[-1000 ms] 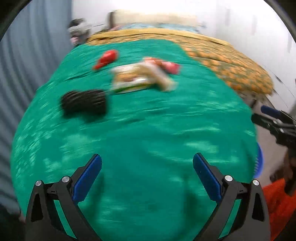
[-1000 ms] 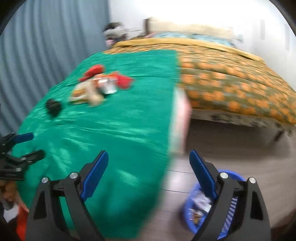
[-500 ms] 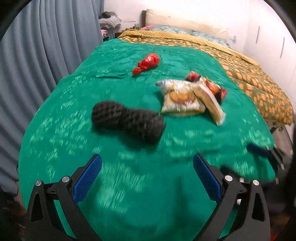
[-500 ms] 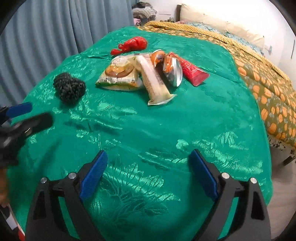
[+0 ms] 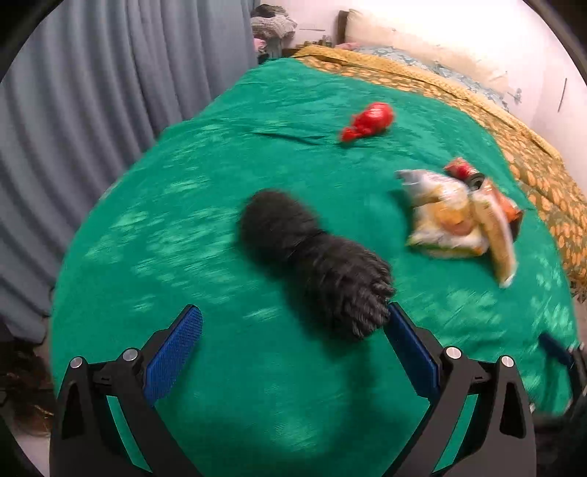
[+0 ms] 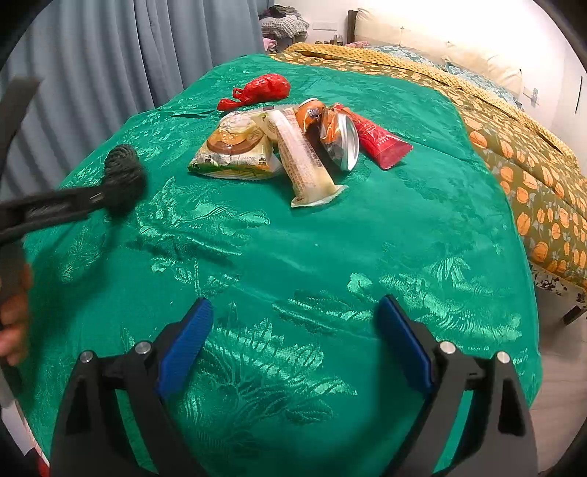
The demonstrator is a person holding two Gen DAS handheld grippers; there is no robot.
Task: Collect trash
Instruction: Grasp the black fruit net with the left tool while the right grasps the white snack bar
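A black knitted bundle [image 5: 315, 264] lies on the green bedspread [image 5: 220, 190], just ahead of my open left gripper [image 5: 293, 341], its near end by the right finger. It also shows in the right wrist view [image 6: 123, 176] beside the left gripper's finger. Farther right lies a pile of trash: a yellow snack packet [image 6: 238, 150], a long cream wrapper [image 6: 304, 165], a crushed orange can [image 6: 339, 135] and a red sachet [image 6: 378, 141]. A red crumpled bag [image 6: 262, 90] lies behind. My right gripper [image 6: 293, 334] is open and empty over the cloth.
Grey curtains [image 5: 91, 91] hang along the left side. An orange-patterned blanket [image 6: 513, 139] covers the bed's right part, with pillows [image 6: 422, 36] at the head. Clothes [image 6: 284, 22] are heaped at the back. Floor [image 6: 561, 367] shows at the right.
Both grippers have swung from the bed's edge toward the trash. The left gripper has moved close to the black bundle. The right gripper has neared the wrapper pile.
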